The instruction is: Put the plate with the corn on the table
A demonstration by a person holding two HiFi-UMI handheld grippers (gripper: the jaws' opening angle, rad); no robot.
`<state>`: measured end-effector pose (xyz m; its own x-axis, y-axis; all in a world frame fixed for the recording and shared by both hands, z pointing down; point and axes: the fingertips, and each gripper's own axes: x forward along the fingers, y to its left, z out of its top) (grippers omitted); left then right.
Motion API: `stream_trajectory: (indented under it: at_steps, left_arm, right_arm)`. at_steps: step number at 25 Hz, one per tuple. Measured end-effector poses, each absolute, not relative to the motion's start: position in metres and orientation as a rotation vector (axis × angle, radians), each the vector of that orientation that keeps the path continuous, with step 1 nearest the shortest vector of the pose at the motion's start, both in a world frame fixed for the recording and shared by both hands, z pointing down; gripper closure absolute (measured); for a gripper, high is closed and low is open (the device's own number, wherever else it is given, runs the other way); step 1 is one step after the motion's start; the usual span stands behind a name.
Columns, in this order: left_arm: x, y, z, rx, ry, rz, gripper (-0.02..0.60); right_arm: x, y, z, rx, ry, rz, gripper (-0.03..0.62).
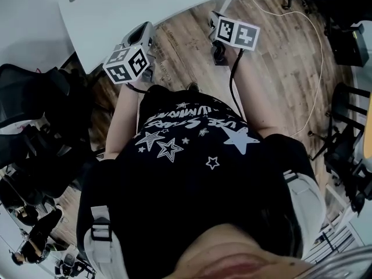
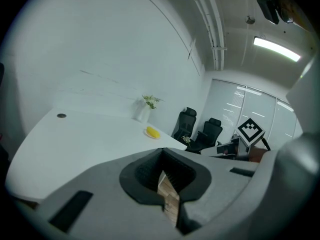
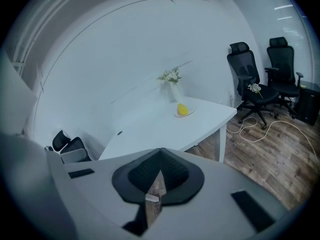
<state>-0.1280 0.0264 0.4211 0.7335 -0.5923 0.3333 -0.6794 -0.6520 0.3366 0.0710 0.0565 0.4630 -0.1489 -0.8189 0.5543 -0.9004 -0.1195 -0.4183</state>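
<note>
Seen from the head view, the person's black star-printed shirt (image 1: 192, 150) fills the foreground, and both arms reach forward over the wooden floor (image 1: 279, 68). The left gripper (image 2: 162, 156) has its jaws pressed together at the tips, with nothing between them; only floor shows through the slit behind the pads. The right gripper (image 3: 160, 156) is likewise closed and empty. Both are held in the air in front of the white table (image 2: 75, 144), short of its near edge. Farther off, the plate with the corn (image 2: 153, 132) rests on the tabletop near the far side, close to a white vase of flowers (image 2: 144, 110). Beyond the table stand black office chairs (image 2: 186, 124), and a pale cable (image 3: 255, 131) lies looped on the floor.
</note>
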Motion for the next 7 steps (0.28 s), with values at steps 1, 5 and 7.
stream_trajectory:
  at_steps: [1, 5, 7]
  left_arm:
    - [-0.1288, 0.0246, 0.419, 2.497, -0.973, 0.262, 0.575]
    - [-0.1287, 0.018, 0.4152, 2.504, -0.969, 0.242, 0.575]
    - [-0.1288, 0.0158, 0.4146, 2.508, -0.964, 0.24, 0.575]
  right_arm:
    - [0.0688, 0.0547, 0.4619, 1.969, -2.01, 1.112, 0.588]
    - [0.0638, 0.0497, 0.4608, 1.964, -2.014, 1.103, 0.588]
    - [0.0617, 0.0488, 0.4612, 1.966, -2.013, 1.102, 0.588]
